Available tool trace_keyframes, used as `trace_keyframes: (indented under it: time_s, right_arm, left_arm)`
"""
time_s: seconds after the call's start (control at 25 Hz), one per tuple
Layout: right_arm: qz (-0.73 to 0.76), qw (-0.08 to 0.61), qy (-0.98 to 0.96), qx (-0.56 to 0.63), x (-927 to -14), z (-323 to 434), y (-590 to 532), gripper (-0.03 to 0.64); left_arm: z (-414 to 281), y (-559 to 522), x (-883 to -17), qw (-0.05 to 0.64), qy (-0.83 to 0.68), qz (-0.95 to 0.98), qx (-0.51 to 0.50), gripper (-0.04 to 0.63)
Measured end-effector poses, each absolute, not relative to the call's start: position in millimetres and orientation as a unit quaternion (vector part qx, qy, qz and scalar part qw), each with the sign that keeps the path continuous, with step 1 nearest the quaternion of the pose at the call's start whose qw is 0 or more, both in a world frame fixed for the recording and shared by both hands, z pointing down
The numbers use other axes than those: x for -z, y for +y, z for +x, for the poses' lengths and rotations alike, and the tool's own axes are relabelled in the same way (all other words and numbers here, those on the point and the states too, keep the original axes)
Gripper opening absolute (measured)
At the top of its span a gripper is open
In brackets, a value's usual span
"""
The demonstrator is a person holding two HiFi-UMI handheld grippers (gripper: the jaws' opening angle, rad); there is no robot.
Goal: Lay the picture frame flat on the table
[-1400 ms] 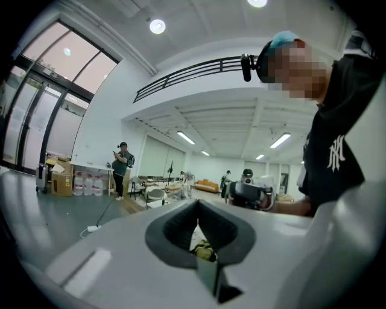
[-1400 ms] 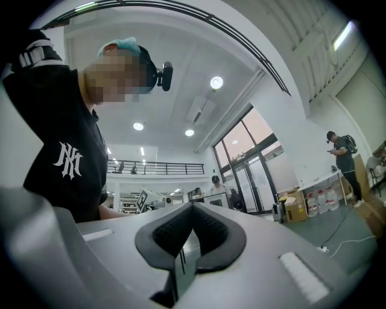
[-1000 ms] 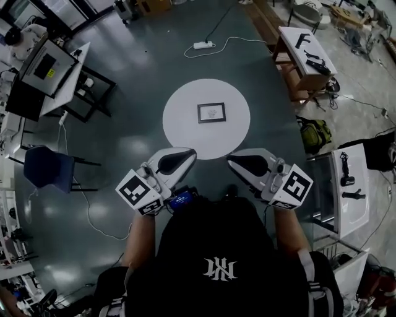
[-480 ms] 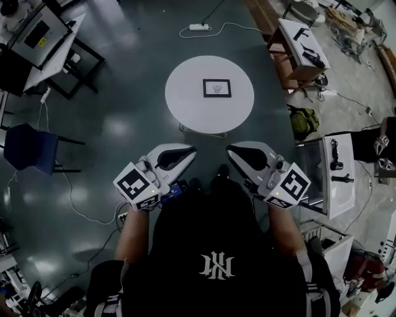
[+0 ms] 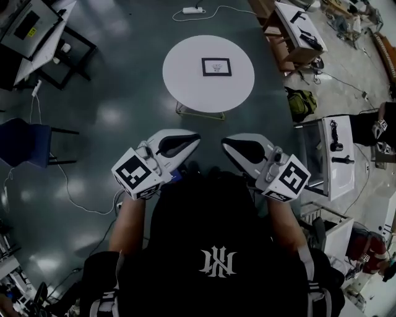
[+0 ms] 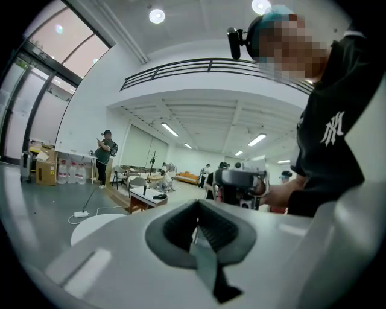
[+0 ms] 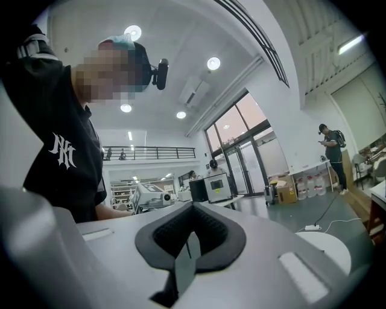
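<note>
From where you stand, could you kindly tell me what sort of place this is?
Probably a big lab or workshop hall: a workbench with tools beside the open polished floor, a power strip cabled across it, a railed mezzanine overhead, and a round white table holding the picture frame.

A blue chair [image 5: 25, 142] stands well left of the left claw [image 5: 197, 138]. Far ahead of both claws lies a power strip [image 5: 193, 10]. Right of the right claw [image 5: 225, 142] stands a white bench [image 5: 344, 183], a green bag [image 5: 301, 102] ahead of it.
</note>
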State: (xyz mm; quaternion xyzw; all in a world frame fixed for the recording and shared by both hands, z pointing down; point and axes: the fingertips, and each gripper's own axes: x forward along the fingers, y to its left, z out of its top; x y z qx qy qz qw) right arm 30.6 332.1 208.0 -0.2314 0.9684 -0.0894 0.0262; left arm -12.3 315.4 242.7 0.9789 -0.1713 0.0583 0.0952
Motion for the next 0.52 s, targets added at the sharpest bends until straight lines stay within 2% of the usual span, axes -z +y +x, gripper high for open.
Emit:
trace_keyframes:
  time_s: [0.2, 0.52]
  right_arm:
    - [-0.224, 0.030, 0.970, 0.087, -208.9, 41.0, 343.8, -0.005]
    - [-0.241, 0.040, 0.964, 0.106, -215.0, 98.3, 375.1, -0.006]
  left_arm:
    - [4.4, 322.4, -241.8, 0.089, -0.173, 0.979, -0.064, 0.003]
    - [48.2, 350.4, -235.5, 0.082, -0.167, 0.979, -0.076, 0.003]
